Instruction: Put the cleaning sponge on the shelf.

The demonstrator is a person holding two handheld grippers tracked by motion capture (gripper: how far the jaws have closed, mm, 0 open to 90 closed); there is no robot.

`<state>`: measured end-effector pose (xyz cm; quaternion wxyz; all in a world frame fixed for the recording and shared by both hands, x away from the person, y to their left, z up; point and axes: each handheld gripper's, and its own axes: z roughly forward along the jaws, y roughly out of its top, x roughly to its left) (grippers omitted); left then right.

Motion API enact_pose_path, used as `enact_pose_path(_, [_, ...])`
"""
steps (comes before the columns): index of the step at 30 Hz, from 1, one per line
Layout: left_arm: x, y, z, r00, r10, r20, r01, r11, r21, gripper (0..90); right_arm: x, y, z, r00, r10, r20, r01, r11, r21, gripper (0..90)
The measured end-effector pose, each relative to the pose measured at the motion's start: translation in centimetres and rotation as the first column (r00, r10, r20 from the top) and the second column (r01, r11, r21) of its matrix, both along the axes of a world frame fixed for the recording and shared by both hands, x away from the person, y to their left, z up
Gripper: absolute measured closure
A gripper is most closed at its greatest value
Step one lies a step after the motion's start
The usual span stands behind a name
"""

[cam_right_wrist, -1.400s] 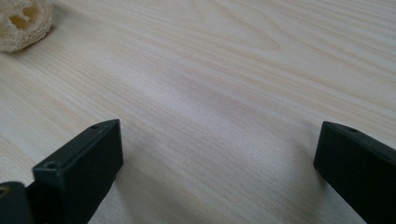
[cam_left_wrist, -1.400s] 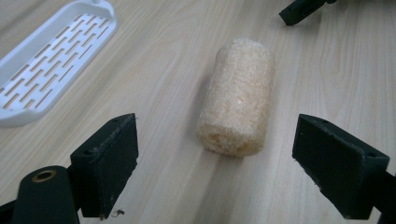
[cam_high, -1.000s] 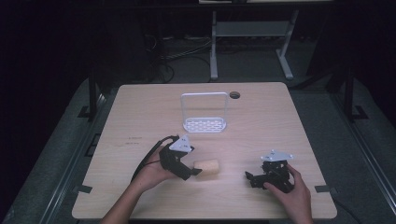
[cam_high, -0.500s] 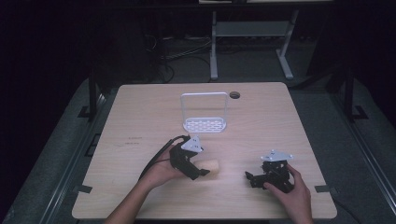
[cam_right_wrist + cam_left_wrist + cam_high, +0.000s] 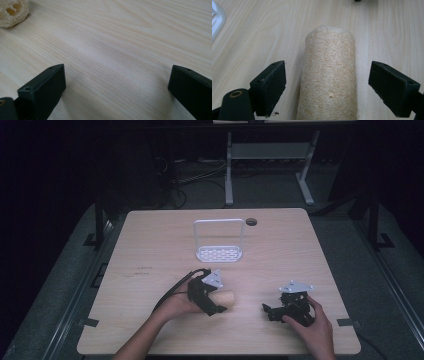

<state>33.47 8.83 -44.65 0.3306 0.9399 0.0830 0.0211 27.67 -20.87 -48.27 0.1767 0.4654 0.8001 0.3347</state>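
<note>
A loofah (image 5: 329, 75) lies on its side on the bench (image 5: 150, 250), a pale, fibrous cylinder in the near half of the surface. The left tool (image 5: 216, 307) sits right over it: in the left gripper view its two black jaws stand spread on either side of the loofah, each with a clear gap of bare wood between pad and fibre, so nothing is pinched. The loofah runs lengthwise between the jaws, its rounded far end pointing away from the camera. In the high view only the end of the loofah (image 5: 226, 297) pokes out past the left tool, on the side toward the right tool.

The right tool (image 5: 270, 310) rests low on the bench, well apart from the loofah and farther toward the bench's right edge, held in the person's right hand (image 5: 310, 325). Its jaws are spread wide over bare wood with nothing between them. In the right gripper view the open, hollow end of the loofah (image 5: 11, 11) shows at the top left corner, well clear of those jaws.

A white rack (image 5: 219, 252) with a tall wire handle stands upright beyond the loofah, toward the far side of the bench. A small dark hole (image 5: 250, 221) sits just beyond the rack, near the far edge.
</note>
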Motion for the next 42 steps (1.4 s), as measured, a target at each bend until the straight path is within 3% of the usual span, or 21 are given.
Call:
enact_pose_path(15, [0.3, -0.4, -1.1, 0.9999, -0.011, -0.003, 0.011, 0.9995, 0.029, 15.3, 0.0, 0.0, 0.0, 1.0000, 0.001, 0.000, -0.001, 1.000, 0.000, 0.9])
enact_pose_path(26, [0.3, -0.4, -1.1, 0.9998, -0.021, -0.004, 0.021, 0.9992, 0.033, 27.1, 0.0, 0.0, 0.0, 1.0000, 0.002, 0.000, -0.002, 1.000, 0.000, 0.9])
enact_pose_path(33, [0.3, -0.3, -1.1, 0.9993, -0.035, -0.010, 0.036, 0.9986, 0.039, 40.7, 0.0, 0.0, 0.0, 1.0000, 0.002, 0.000, -0.002, 1.000, 0.000, 0.9])
enact_pose_path(42, [0.2, -0.3, -1.0, 0.9996, -0.028, -0.009, 0.028, 0.9989, 0.037, 42.2, 0.0, 0.0, 0.0, 1.0000, 0.002, 0.000, -0.002, 1.000, 0.000, 0.9])
